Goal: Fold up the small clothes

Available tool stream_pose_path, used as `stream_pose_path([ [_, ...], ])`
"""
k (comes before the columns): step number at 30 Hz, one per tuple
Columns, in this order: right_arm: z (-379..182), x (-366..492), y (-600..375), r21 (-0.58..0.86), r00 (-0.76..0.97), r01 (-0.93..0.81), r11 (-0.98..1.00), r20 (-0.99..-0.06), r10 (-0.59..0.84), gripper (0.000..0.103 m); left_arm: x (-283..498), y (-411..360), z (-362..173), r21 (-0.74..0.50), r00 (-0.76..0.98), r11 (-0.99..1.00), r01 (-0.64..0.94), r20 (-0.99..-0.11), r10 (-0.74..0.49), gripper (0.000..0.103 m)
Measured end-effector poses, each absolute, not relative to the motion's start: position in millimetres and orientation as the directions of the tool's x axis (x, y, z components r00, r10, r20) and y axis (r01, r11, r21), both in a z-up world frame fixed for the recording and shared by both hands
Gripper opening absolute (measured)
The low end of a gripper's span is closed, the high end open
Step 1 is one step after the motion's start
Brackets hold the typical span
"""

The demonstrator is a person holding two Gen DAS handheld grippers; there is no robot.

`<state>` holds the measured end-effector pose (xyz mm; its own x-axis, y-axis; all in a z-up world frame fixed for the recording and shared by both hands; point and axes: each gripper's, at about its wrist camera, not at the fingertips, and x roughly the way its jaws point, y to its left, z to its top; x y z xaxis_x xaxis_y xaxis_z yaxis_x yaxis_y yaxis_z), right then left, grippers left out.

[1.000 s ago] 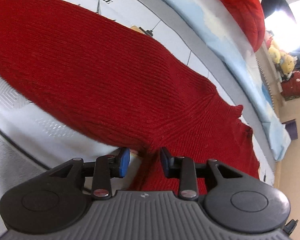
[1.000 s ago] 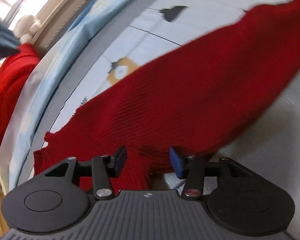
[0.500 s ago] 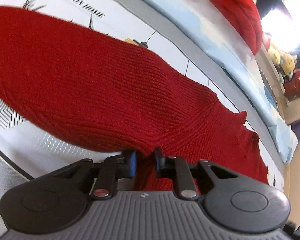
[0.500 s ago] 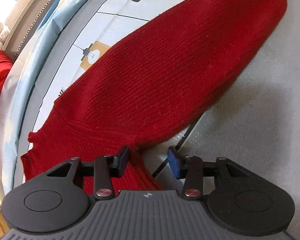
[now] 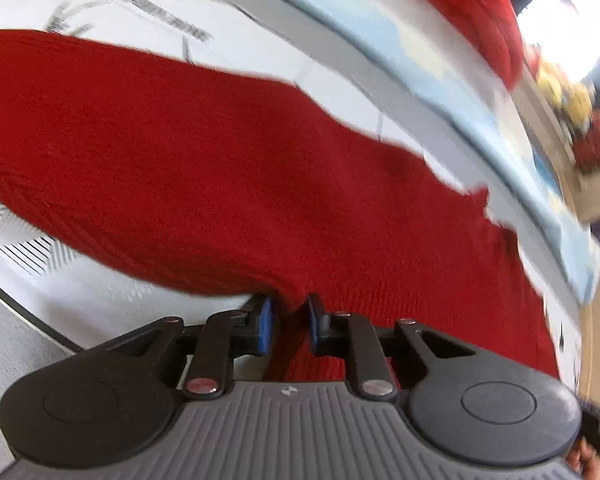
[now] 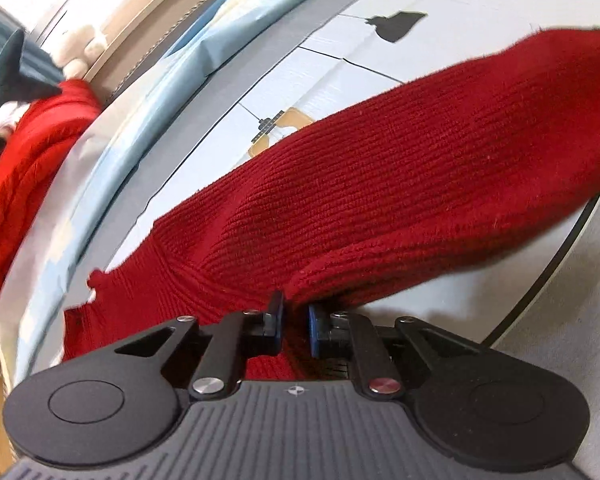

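Note:
A dark red knitted sweater (image 5: 236, 168) lies across a white printed bed sheet (image 5: 100, 308). In the left wrist view one long sleeve runs off to the left. My left gripper (image 5: 288, 320) is shut on a fold of the sweater at the armpit, below that sleeve. In the right wrist view the sweater (image 6: 400, 192) has its other sleeve running up to the right. My right gripper (image 6: 294, 320) is shut on a fold of the knit at the other armpit and lifts it slightly off the sheet (image 6: 340, 68).
A light blue blanket (image 6: 148, 92) and a grey band run along the far side of the bed. A bright red garment (image 6: 24, 160) is heaped beyond it, also in the left view (image 5: 476, 8). Plush toys (image 5: 568, 92) sit on a shelf behind.
Both grippers have closed on the sweater: the left first, the right in the last half second. The knit now bunches up at both jaws and both views have shifted.

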<state>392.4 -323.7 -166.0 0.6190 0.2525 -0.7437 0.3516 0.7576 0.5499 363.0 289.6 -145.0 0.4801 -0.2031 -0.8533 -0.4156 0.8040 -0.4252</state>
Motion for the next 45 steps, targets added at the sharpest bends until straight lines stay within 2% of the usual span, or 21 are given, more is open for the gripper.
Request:
stream_pose_path([
  [4,-163,386,-325,0.524,0.618,0.303,0.796,-0.744,0.255,0.012,354,272,-144,-0.376,0.426,0.874,-0.309,-0.876,-0.227,0.019],
  [7,-164,376,-326,0.521,0.580,0.226,0.823,-0.751,0.316,0.021,345,259,-138,-0.291,0.391,0.932,-0.216,-0.900,-0.191,0.019],
  [13,-155,342,-322,0.506,0.501,0.072,0.859,-0.763,0.407,0.029,304,243,-134,-0.198,0.332,0.974,-0.113,-0.931,-0.151,0.021],
  [15,-155,326,-317,0.439,0.476,0.038,0.897,-0.798,0.370,0.030,287,238,-134,-0.177,0.321,0.980,-0.096,-0.937,-0.137,0.021],
  [19,-149,295,-322,0.398,0.456,0.055,0.916,-0.826,0.331,0.029,255,232,-135,-0.163,0.302,0.982,-0.091,-0.945,-0.129,0.021],
  [21,-150,275,-330,0.372,0.421,0.085,0.924,-0.854,0.306,0.027,237,233,-135,-0.167,0.291,0.980,-0.110,-0.948,-0.129,0.021],
  [34,-140,136,-347,0.269,0.309,0.104,0.958,-0.924,0.225,0.027,103,224,-127,-0.152,0.224,0.973,-0.172,-0.968,-0.112,0.022],
  [36,-140,125,-346,0.271,0.309,0.106,0.957,-0.923,0.227,0.021,88,221,-127,-0.161,0.229,0.972,-0.170,-0.966,-0.120,0.020],
  [37,-139,118,-347,0.270,0.315,0.109,0.957,-0.922,0.224,0.013,84,217,-125,-0.155,0.240,0.976,-0.152,-0.964,-0.116,0.010],
  [38,-136,114,-349,0.282,0.330,0.115,0.952,-0.915,0.232,0.011,81,214,-119,-0.136,0.256,0.983,-0.125,-0.961,-0.101,0.007],
  [43,-90,91,-370,0.428,0.487,0.179,0.886,-0.821,0.299,0.008,63,220,-68,-0.154,0.362,0.977,-0.144,-0.928,-0.093,0.006],
  [45,-77,80,-375,0.442,0.515,0.188,0.877,-0.805,0.296,0.007,50,230,-59,-0.171,0.378,0.969,-0.175,-0.921,-0.094,0.005],
])
